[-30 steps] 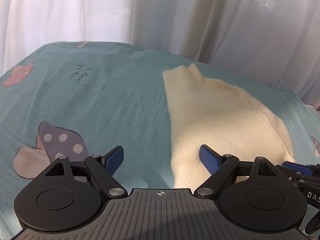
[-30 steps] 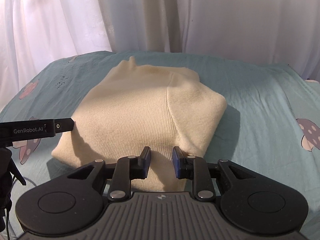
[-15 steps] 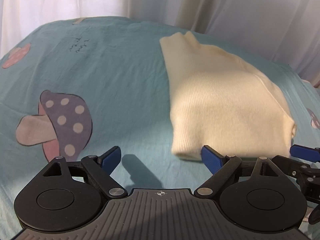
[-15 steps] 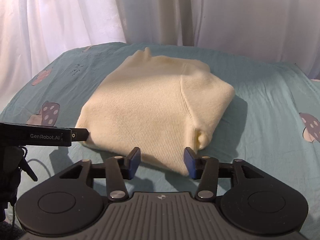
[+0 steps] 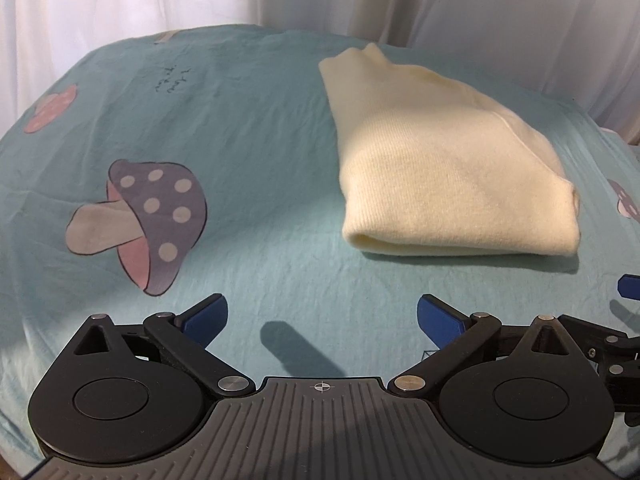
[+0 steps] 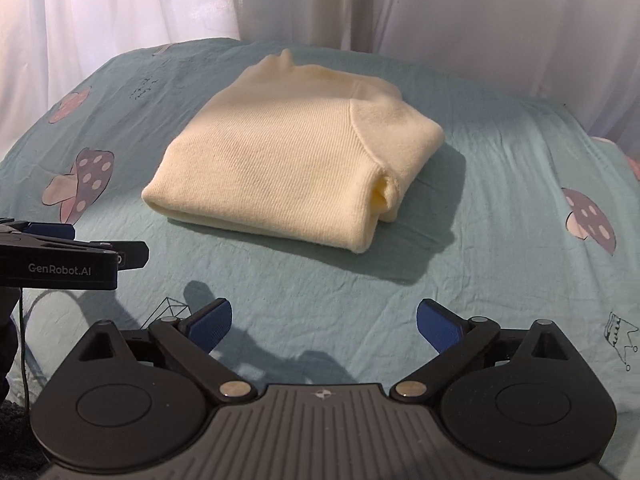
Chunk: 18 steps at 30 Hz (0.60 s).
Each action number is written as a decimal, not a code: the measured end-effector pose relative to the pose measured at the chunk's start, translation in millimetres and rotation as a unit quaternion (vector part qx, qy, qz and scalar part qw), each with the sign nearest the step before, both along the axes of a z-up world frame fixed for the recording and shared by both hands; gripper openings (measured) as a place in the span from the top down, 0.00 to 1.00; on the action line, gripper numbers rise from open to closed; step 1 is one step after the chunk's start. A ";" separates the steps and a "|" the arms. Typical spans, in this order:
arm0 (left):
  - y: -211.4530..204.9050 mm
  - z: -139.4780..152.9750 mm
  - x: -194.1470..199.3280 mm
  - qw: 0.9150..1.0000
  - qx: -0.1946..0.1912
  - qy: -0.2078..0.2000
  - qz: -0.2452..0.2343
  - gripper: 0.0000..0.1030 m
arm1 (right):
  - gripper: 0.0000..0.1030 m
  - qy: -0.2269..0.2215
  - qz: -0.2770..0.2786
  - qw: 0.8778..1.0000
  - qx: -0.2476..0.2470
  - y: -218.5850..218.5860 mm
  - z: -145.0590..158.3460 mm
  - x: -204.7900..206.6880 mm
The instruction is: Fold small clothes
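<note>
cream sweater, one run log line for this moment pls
cream sweater: folded, lying on teal sheet | left gripper: open, just widened, empty | right gripper: open, just opened, empty, short of sweater

Beyond my folded cream sweater [image 5: 452, 168], a mushroom print [image 5: 626, 200] is cut off at the frame edge. Handwriting on the bed sheet [image 5: 172, 78] left of the sweater is too small to read.

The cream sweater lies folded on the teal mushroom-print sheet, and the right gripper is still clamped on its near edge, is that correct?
Not quite: the right gripper is open and clear of the cream sweater, as the right wrist view shows. The sweater does lie folded on the teal mushroom-print sheet.
</note>
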<state>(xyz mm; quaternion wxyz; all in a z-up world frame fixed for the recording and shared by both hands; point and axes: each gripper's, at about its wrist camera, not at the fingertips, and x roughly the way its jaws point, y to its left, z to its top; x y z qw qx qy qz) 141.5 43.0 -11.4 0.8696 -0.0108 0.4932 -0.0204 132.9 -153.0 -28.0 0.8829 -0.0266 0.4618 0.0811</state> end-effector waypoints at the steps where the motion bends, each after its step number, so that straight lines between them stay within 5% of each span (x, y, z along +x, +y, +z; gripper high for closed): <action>1: -1.6 0.7 2.5 1.000 0.003 0.008 0.001 0.00 | 0.04 -0.007 -0.005 1.000 0.006 -2.2 3.4 0.7; 6: -8.3 6.8 8.5 0.999 0.029 0.019 -0.022 0.00 | 0.04 -0.014 -0.033 0.998 0.045 -12.2 14.9 5.4; 18: -24.5 20.6 12.7 0.997 0.071 0.005 -0.032 0.00 | 0.04 0.072 -0.106 0.992 0.007 -8.3 8.4 30.6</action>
